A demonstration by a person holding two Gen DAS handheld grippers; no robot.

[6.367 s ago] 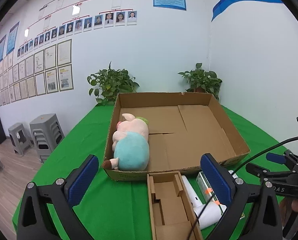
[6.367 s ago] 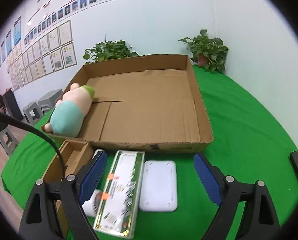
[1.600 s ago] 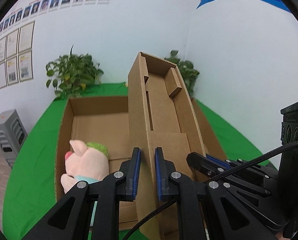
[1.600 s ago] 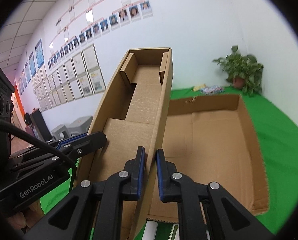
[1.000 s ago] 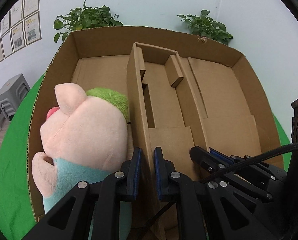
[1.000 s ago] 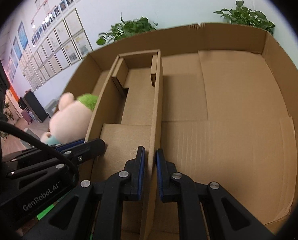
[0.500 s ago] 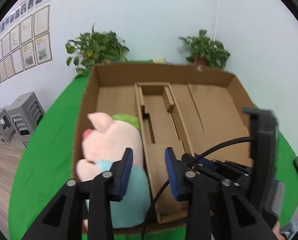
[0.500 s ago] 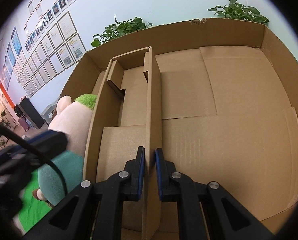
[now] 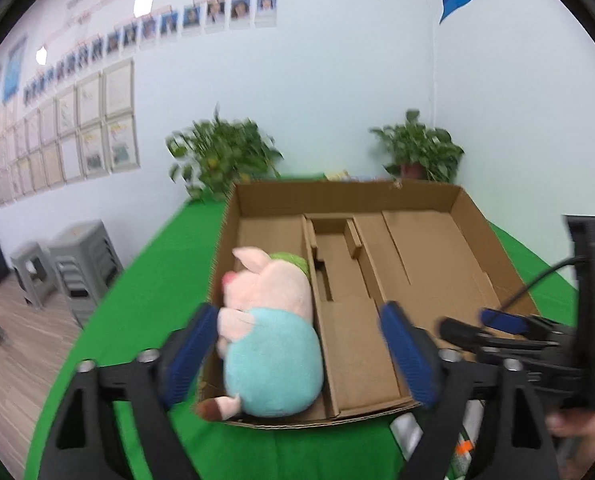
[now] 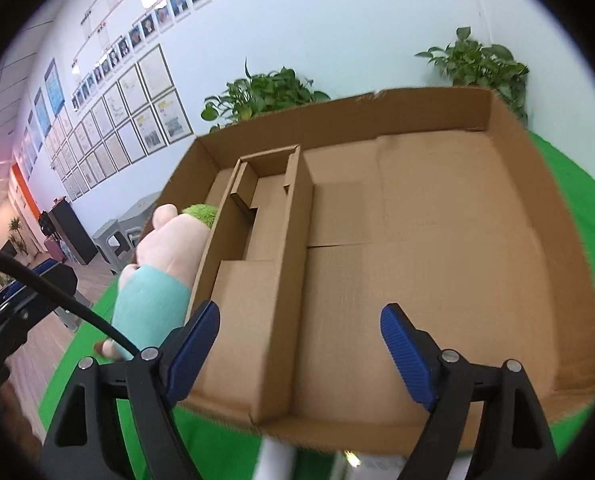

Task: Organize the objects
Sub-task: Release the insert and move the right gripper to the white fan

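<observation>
A narrow cardboard tray (image 9: 349, 320) lies flat inside the large cardboard box (image 9: 493, 248), right beside a plush pig (image 9: 271, 320) in a teal shirt. My left gripper (image 9: 297, 312) hangs in front of the box's near wall. Its jaws are opening wide and touch nothing. My right gripper (image 10: 299, 314) hovers over the near end of the tray (image 10: 257, 292). Its jaws are also opening, and the pads stand clear of the cardboard. Each gripper shows in the other's view: the right gripper (image 9: 477, 326) at the right edge, the left gripper (image 10: 25, 284) at the left edge.
The box stands on a green tablecloth (image 9: 157, 280). A white bottle (image 9: 407, 432) and a flat green-edged pack (image 9: 463, 452) lie in front of the box. Two potted plants (image 9: 417, 152) stand behind it. Grey stools (image 9: 81, 264) are on the floor at the left.
Both grippers have let go of the narrow tray, which now rests in the big box beside the pig. Both have opened and pulled back, the left one farther and higher.
</observation>
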